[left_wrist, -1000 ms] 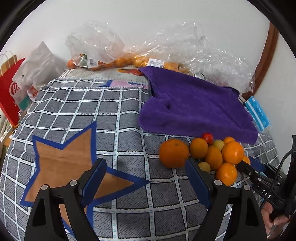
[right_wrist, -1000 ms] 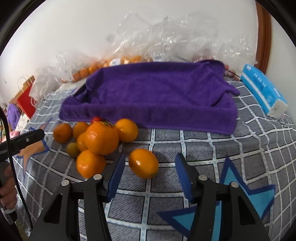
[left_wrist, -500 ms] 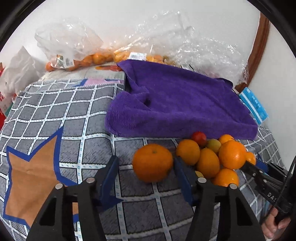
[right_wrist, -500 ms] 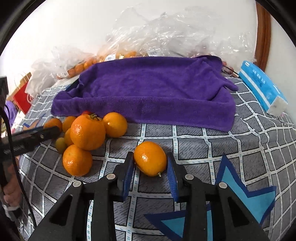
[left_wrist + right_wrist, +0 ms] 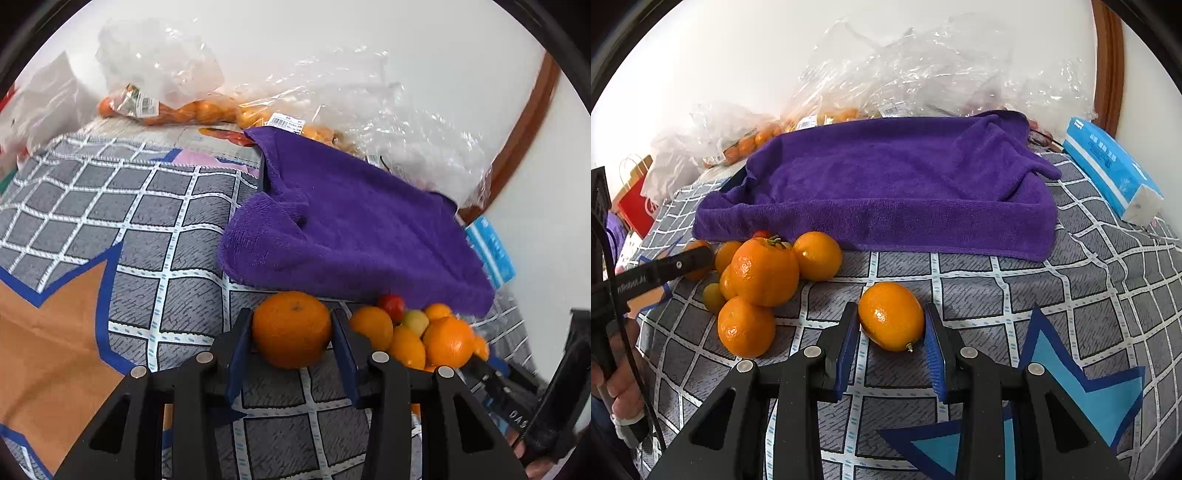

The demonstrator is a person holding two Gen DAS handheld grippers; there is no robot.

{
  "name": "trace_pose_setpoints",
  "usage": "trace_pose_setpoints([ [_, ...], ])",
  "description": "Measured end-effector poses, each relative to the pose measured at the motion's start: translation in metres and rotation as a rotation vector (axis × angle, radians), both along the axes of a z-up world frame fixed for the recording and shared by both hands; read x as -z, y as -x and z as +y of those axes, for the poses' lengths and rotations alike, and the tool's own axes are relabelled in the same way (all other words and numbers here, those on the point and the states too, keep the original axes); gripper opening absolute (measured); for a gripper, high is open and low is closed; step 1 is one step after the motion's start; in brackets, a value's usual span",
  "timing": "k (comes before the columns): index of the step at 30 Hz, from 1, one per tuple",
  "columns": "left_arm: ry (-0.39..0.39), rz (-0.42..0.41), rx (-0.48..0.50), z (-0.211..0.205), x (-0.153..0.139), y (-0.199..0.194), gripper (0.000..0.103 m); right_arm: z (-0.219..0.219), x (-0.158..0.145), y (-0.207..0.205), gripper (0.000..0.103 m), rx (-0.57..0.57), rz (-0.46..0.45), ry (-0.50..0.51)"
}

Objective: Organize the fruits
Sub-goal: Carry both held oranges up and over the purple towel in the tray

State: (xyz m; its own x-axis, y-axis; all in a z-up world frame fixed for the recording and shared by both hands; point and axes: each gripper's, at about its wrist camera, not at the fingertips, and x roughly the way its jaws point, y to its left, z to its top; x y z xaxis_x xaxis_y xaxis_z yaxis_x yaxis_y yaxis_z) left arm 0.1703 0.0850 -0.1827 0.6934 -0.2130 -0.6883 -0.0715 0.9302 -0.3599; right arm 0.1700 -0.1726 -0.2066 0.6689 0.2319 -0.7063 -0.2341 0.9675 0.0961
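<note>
In the left wrist view my left gripper (image 5: pixel 291 332) is shut on a large round orange (image 5: pixel 291 328) that rests on the checked cloth. A pile of smaller oranges (image 5: pixel 436 339) with a red fruit (image 5: pixel 391 304) lies just to its right. In the right wrist view my right gripper (image 5: pixel 891 325) is shut on an oval orange (image 5: pixel 891 315) on the cloth. The pile of oranges (image 5: pixel 762 271) lies to its left. A purple towel (image 5: pixel 886 184) lies spread behind the fruit, and it also shows in the left wrist view (image 5: pixel 351 229).
Clear plastic bags with more oranges (image 5: pixel 177 110) lie along the back wall. A blue tissue pack (image 5: pixel 1112 173) lies at the right. A red paper bag (image 5: pixel 637 206) stands at the far left. The left gripper's black body (image 5: pixel 646 277) reaches in beside the pile.
Both grippers moved forward and closed: the left around the large orange, the right around the oval orange. The fruit pile has not moved.
</note>
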Motion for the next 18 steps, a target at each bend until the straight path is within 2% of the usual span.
trace_pose_setpoints([
  [7, -0.018, -0.038, -0.004, -0.003, -0.004, 0.005, 0.040, -0.003, -0.001, 0.001, 0.034, -0.001, -0.010, -0.028],
  [12, -0.045, -0.053, -0.023, -0.006, -0.008, 0.008, 0.040, -0.008, -0.009, 0.011, 0.034, -0.010, -0.063, -0.061],
  [15, -0.086, -0.065, -0.076, -0.005, -0.014, 0.015, 0.040, -0.009, -0.013, 0.017, 0.035, 0.019, -0.086, -0.055],
  [18, -0.085, -0.066, -0.085, -0.004, -0.018, 0.018, 0.040, -0.009, -0.018, 0.023, 0.035, 0.052, -0.079, -0.066],
])
